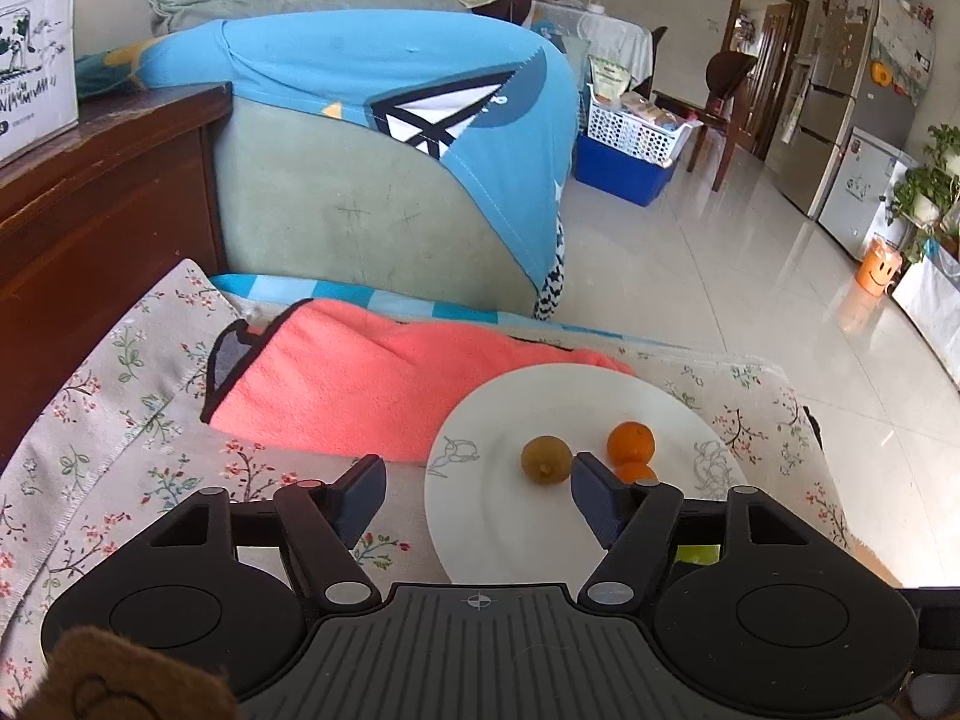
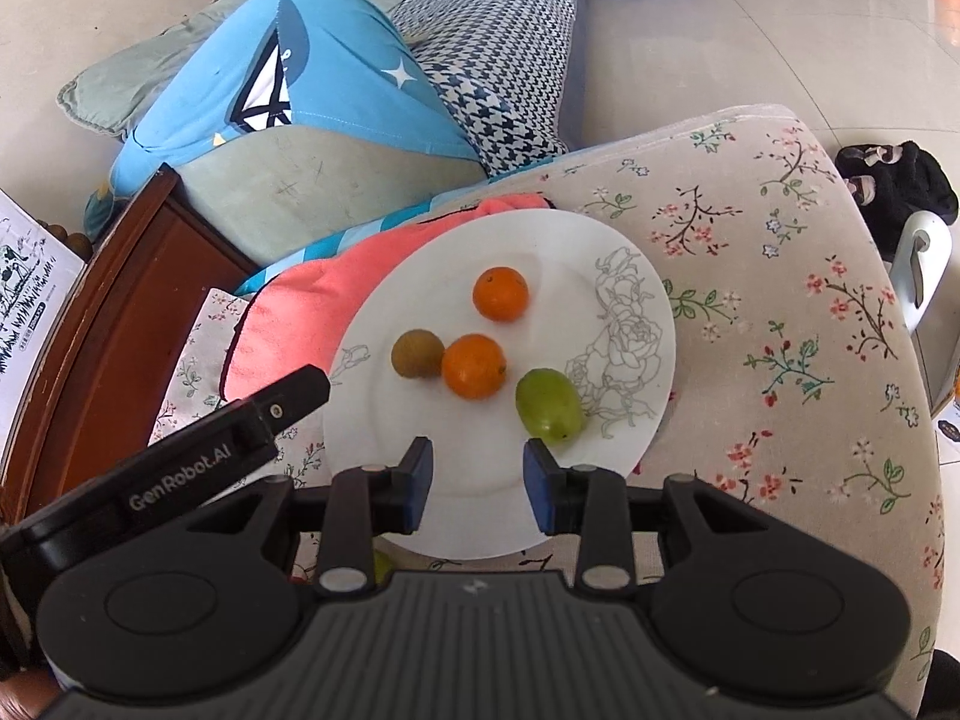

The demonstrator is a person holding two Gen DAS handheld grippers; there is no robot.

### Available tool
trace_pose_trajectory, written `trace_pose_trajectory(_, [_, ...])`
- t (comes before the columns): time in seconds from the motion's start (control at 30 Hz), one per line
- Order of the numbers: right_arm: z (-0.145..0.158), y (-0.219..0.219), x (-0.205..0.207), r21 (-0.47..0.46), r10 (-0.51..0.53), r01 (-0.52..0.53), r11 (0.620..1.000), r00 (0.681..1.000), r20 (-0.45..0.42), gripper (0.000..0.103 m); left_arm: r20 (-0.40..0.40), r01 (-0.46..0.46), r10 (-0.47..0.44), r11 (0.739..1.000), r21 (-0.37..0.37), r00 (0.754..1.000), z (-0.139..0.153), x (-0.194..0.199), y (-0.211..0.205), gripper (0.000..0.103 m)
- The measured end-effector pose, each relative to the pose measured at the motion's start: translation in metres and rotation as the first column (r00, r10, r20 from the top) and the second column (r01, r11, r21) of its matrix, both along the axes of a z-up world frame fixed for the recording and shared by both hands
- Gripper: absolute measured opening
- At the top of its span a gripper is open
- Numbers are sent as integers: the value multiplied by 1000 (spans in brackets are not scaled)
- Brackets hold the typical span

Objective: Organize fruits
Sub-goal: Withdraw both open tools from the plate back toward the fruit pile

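Note:
A white plate (image 2: 510,516) with a flower drawing lies on the floral cloth. On it are a brown kiwi (image 2: 417,353), two oranges (image 2: 474,365) (image 2: 500,293) and a green fruit (image 2: 549,405). My right gripper (image 2: 477,483) is open and empty over the plate's near edge, just short of the green fruit. In the left wrist view the plate (image 1: 480,534) shows the kiwi (image 1: 546,459) and the oranges (image 1: 630,443). My left gripper (image 1: 477,489) is open and empty at the plate's left edge, its right finger beside the kiwi. The left gripper's body (image 2: 198,468) shows in the right wrist view.
A coral towel (image 1: 372,384) lies under the plate's far edge. A wooden cabinet (image 1: 90,228) stands at the left with a white box (image 1: 36,48) on it. A sofa with a blue cover (image 1: 360,78) is behind. Black slippers (image 2: 894,180) lie on the floor at the right.

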State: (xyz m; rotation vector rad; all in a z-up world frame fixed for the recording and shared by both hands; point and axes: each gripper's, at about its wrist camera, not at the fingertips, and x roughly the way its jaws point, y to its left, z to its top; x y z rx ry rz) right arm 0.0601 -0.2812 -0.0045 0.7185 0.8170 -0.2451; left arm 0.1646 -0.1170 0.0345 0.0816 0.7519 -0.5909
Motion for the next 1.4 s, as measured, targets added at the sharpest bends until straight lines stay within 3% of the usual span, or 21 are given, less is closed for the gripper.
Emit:
trace_pose_trajectory(0.17, [1,5,-1,-18,33,-32,999,999,10,35,-7,-39,39,999,4,999,9,3,15,74])
trace_pose_trajectory(0.57, [3,28,-2,-90,189,-185,979,981,34,35,-15,-99,99,995,18,995,17,-2,52,75])
trace_pose_trajectory(0.87, [-1,40,-6,-74,280,-276,958,959,44,35,-55,-149,149,989,6,987,10,-17,83,75])
trace_pose_trajectory(1.17, [-10,51,-6,-45,347,-346,937,938,13,35,-84,-125,127,992,26,988,-8,-45,96,75])
trace_pose_trajectory(1.4, [-15,50,-4,-13,337,-337,941,941,-2,35,-64,-37,43,996,84,997,-21,-71,97,75])
